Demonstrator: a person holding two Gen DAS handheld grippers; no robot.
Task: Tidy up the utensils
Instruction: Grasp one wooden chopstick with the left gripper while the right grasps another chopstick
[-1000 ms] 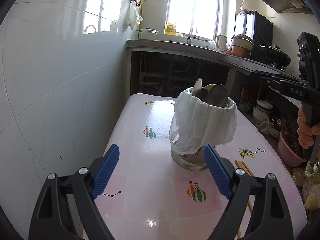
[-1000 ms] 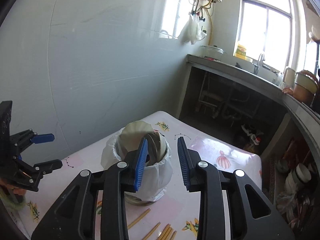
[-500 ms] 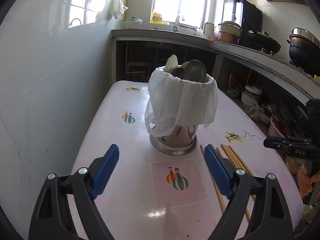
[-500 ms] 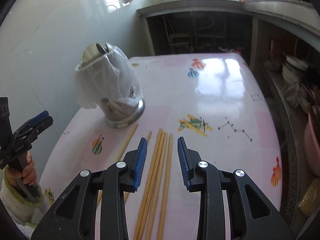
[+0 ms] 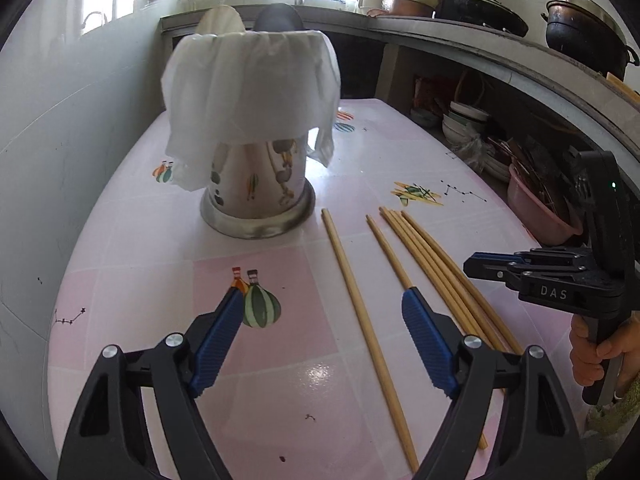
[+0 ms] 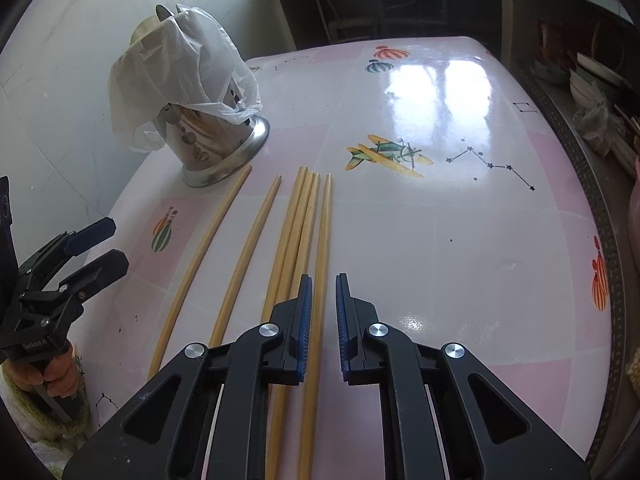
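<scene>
Both pairs of tongs have been lowered toward the worktop and tipped downward. The utensil holder, seen from above a second ago, is now viewed from near its base and fills more of the left wrist view. The left tongs have just been closing slightly, though they are left wide, with one chopstick framed between them but not pressed. The right tongs, aimed at the holder a second ago, have been brought over the bundle of chopsticks and have just been closing to a narrow gap astride the rightmost chopstick; contact cannot be told.
</scene>
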